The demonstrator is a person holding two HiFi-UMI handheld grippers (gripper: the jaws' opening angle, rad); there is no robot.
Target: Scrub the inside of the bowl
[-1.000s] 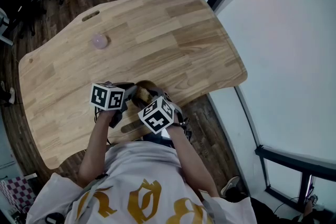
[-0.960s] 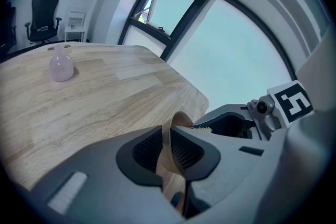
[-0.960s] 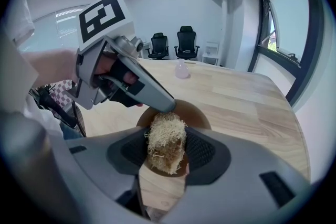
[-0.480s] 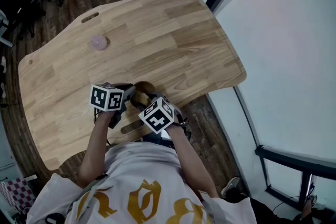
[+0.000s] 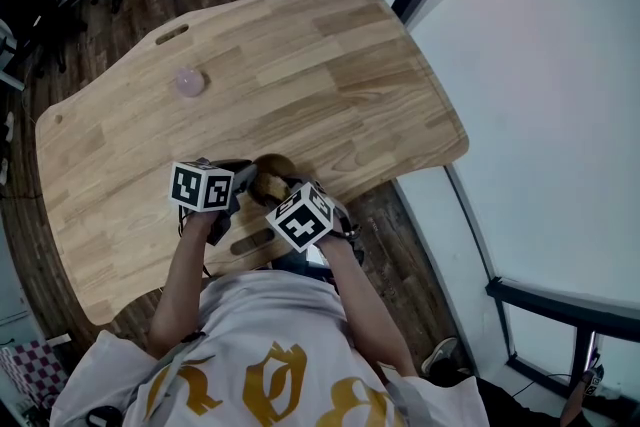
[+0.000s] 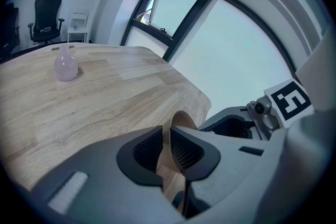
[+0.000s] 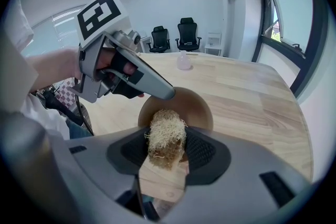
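Right gripper view: mid-scrub, right gripper [image 7: 167,147] pinching scrubber [image 7: 165,131], seemingly inside bowl [image 7: 197,107], left gripper [image 6: 169,147] clamping rim; next calls for firm circular rubbing.

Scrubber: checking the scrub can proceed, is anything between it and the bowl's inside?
Nothing visible does. The scrubber in the right gripper faces the open bowl; the left gripper only clamps its rim.

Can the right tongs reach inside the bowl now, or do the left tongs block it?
Probably yes: the bowl opens toward the right tongs, their fibre scrubber at its mouth; the left tongs only pinch the rim's upper left.
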